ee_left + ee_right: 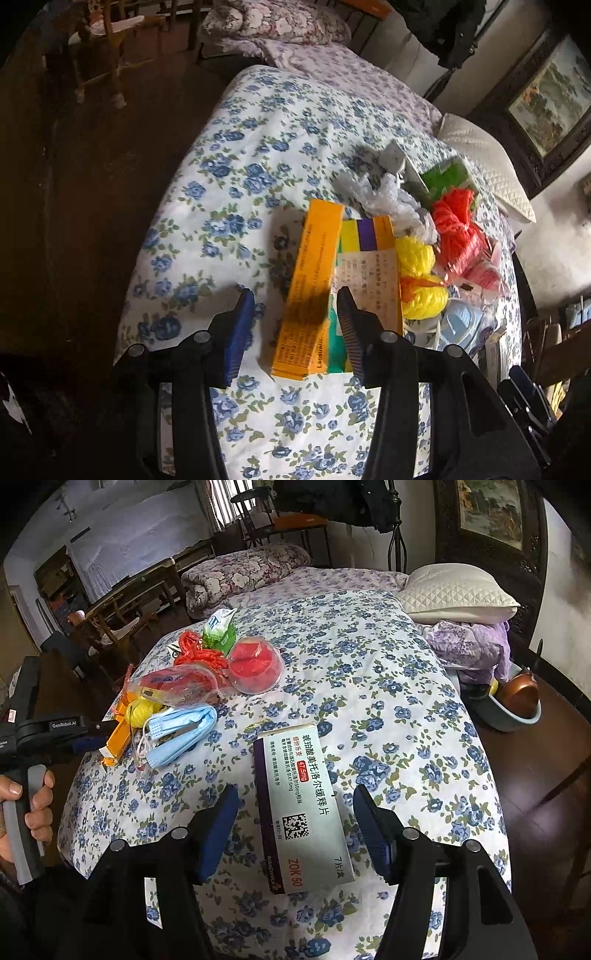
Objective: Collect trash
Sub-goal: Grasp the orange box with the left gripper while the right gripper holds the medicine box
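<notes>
1. Left gripper (295, 328) jaws parted around an orange carton (308, 291) lying on the blue-flowered bedspread (258, 147); pads look clear of it, though the near pad's contact is hard to judge.
2. Right gripper (291, 827) parted wide, straddling a white medicine box (301, 805), not touching.
3. Beyond lie yellow twine (417, 273), red twine (458, 225), blue face masks (181, 731).
4. White pillow (458, 594) at far edge.

Both tongs, left (295, 325) and right (291, 823), gape downward.
</notes>
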Demonstrator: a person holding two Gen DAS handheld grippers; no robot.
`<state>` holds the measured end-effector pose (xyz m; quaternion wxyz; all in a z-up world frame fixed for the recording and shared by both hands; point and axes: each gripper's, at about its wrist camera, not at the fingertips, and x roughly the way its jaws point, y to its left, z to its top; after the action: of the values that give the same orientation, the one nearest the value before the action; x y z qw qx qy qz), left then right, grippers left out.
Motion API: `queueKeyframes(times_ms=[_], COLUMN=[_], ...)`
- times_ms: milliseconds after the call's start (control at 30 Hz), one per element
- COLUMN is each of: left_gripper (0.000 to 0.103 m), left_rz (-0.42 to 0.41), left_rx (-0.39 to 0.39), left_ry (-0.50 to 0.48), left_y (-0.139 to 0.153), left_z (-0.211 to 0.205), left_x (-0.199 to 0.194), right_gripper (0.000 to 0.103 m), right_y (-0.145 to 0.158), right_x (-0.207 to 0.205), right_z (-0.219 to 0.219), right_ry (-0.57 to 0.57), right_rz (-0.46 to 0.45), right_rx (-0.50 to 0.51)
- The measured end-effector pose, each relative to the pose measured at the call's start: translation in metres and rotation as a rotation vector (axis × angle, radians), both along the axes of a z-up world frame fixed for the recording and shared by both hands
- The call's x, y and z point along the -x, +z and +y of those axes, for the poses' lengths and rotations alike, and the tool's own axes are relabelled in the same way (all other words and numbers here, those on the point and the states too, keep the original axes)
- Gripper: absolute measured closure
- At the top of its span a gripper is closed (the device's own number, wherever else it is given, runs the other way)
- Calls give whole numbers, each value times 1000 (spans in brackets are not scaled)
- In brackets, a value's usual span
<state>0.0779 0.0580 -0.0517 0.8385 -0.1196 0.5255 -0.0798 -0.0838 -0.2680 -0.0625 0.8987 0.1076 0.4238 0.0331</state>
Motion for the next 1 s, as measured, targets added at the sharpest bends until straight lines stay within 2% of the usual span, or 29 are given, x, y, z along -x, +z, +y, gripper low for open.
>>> queueKeyframes(times_ms=[167, 233, 333, 467, 500, 533, 700, 1000], left_gripper=[56, 55, 48, 49, 64, 84, 84, 84], left_rz=[-1, -16, -26, -53, -62, -67, -105, -183], left_rx=[-9, -39, -74, -127, -133, -125, -178, -157], left_ry=[-18, -29, -56, -89, -107, -137, -177, -106], left_y=[-3, -4, -4, -5, -5, -4, 3, 26], left_z=[-11, -17, -26, -35, -37, -40, -50, -35], left_x=[-6, -7, -8, -6, -5, -4, 5, 31], right_gripper=[39, 39, 38, 34, 33, 32, 23, 22], right_y=[0, 0, -1, -1, -2, -2, -5, -19], right_x=[0, 0, 0, -1, -2, -2, -6, -28], right_z=[0, 1, 3, 4, 5, 6, 9, 16], right_ry=[2, 4, 5, 2, 3, 5, -7, 5], right_rz=[1, 0, 1, 1, 2, 4, 3, 46], right_rx=[1, 8, 16, 24, 28, 40, 112, 243])
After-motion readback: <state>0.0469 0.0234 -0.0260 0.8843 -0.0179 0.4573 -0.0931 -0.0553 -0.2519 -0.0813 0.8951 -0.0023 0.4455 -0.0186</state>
